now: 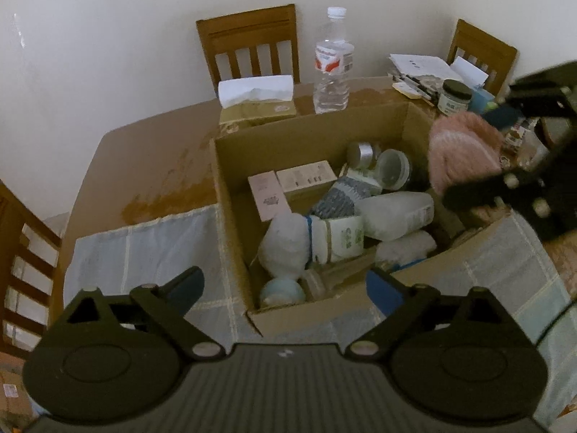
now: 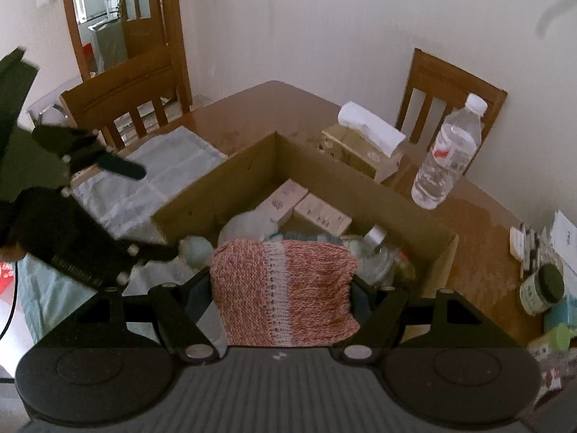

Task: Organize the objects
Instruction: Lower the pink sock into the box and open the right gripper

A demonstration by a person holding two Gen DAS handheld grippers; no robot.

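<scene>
The knitted piece [image 2: 285, 288] is done in speckled pink-and-white with a pale stripe down the middle. The cardboard box [image 1: 306, 137] is plain brown, the cloth [image 1: 144, 252] is checked in light blue, and the bottle [image 1: 331, 61] is clear with a red-and-white label.

Box on table, full of items
Box [image 1: 317, 137] sits on table [image 1: 151, 151]; bottle [image 1: 331, 65] and tissue box [image 1: 256, 104] stand behind it, cloth [image 1: 144, 252] to its left.
</scene>
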